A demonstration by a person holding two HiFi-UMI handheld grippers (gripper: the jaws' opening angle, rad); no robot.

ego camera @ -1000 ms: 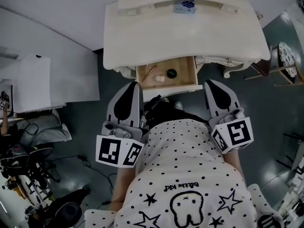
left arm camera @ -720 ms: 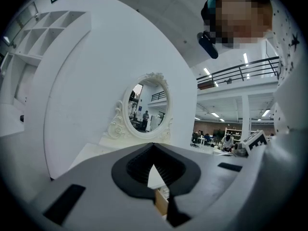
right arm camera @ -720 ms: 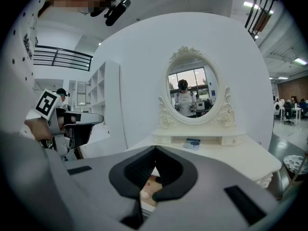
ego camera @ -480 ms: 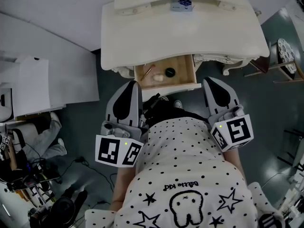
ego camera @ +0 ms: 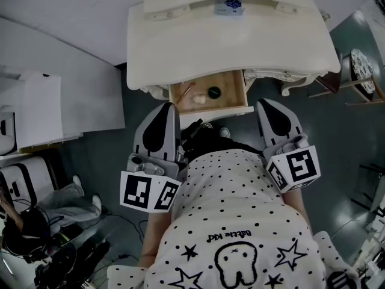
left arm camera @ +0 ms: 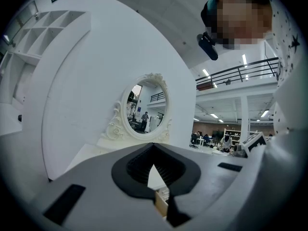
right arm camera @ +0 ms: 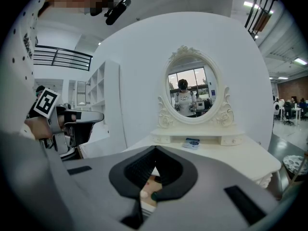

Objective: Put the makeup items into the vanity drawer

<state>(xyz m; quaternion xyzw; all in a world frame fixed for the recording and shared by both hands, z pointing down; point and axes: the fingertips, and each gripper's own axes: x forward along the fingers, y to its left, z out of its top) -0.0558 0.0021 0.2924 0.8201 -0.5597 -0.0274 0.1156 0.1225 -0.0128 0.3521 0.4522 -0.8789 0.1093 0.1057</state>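
Observation:
The cream vanity (ego camera: 228,47) has its wooden drawer (ego camera: 233,88) pulled out toward me. Inside lie a thin brush (ego camera: 186,91), a beige sponge (ego camera: 202,100) and a round black compact (ego camera: 214,91). My left gripper (ego camera: 170,106) hangs just short of the drawer's left front corner, shut and holding nothing. My right gripper (ego camera: 262,103) is level with the drawer's right front corner, also shut and holding nothing. In the right gripper view the sponge (right arm camera: 144,194) and compact (right arm camera: 154,195) show below the closed tips (right arm camera: 155,150). In the left gripper view the tips (left arm camera: 153,147) meet.
A small blue-patterned box (ego camera: 229,5) sits on the vanity's rear shelf below the oval mirror (right arm camera: 191,91). A white cabinet (ego camera: 36,107) stands at the left, a stool (ego camera: 361,71) at the right. A person and cables (ego camera: 36,221) occupy the floor at lower left.
Both grippers stay in place. The person at the lower left of the head view has shifted across the floor.

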